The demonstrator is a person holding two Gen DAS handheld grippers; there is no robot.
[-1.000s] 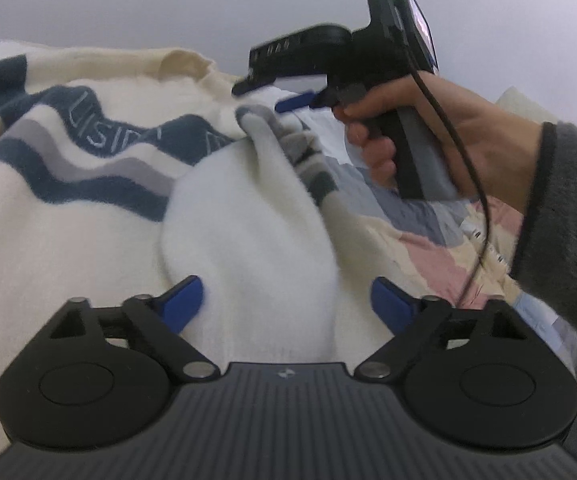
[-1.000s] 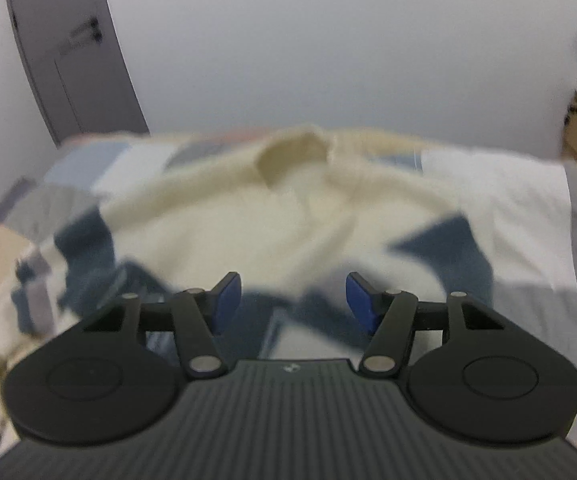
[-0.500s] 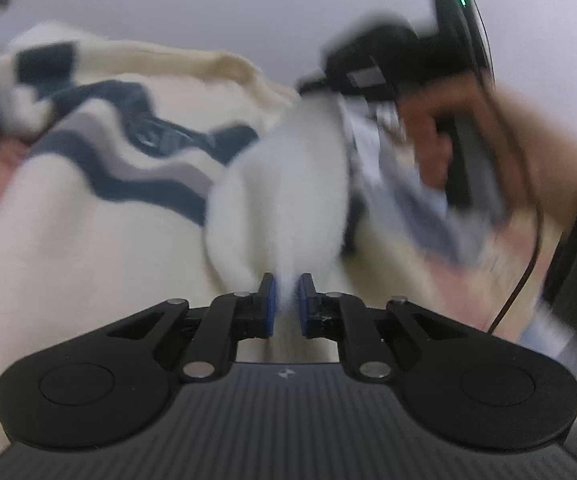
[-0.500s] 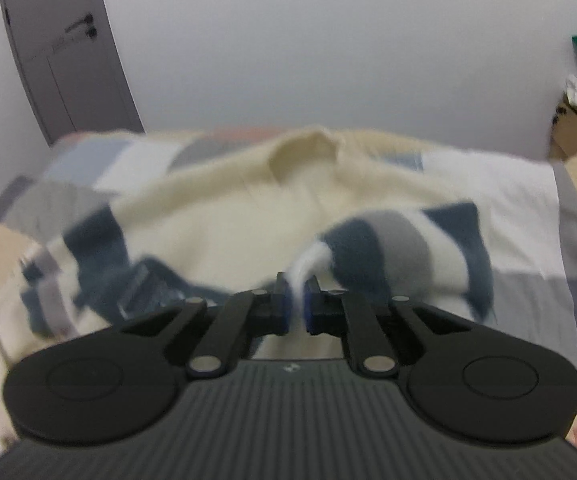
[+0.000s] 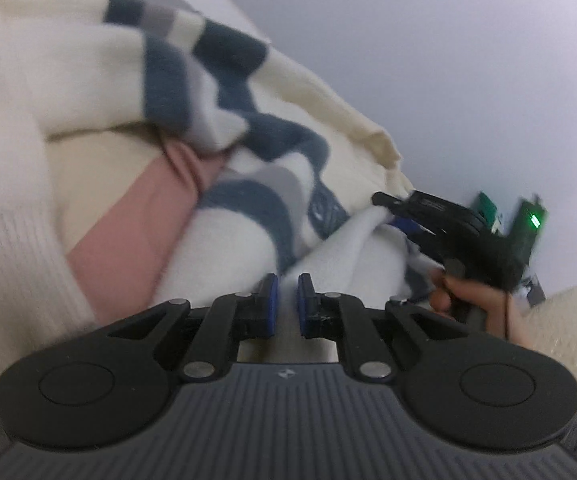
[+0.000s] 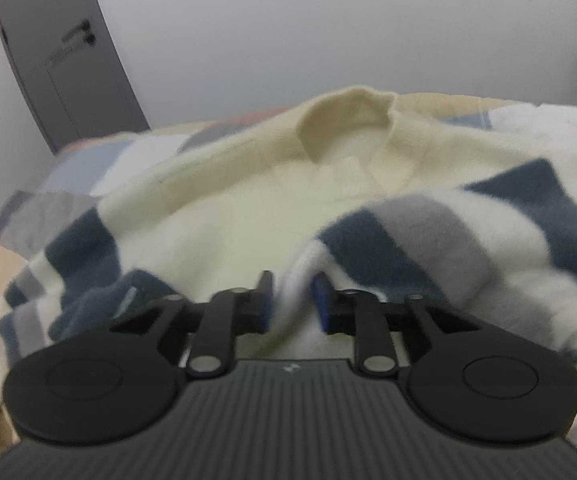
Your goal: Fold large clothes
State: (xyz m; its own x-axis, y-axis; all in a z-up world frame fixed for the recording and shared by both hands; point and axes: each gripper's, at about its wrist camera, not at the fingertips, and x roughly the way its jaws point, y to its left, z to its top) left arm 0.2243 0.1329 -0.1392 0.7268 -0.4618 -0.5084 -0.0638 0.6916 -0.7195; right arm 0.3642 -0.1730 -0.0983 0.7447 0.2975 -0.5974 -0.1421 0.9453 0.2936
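Two grippers on a cream sweater [image 6: 248, 216] spread over a patchwork bed [image 6: 68, 168].
Left gripper [image 5: 286, 300] clamped on white knit — right gripper [image 6: 292, 300] opening, sleeve fold between.

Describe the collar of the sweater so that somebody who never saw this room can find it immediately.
In the right wrist view, a cream sweater with blue and grey stripes lies on the patchwork bed cover. At its far edge, near the wall, sits the collar. It is a plain cream upright band, without stripes.
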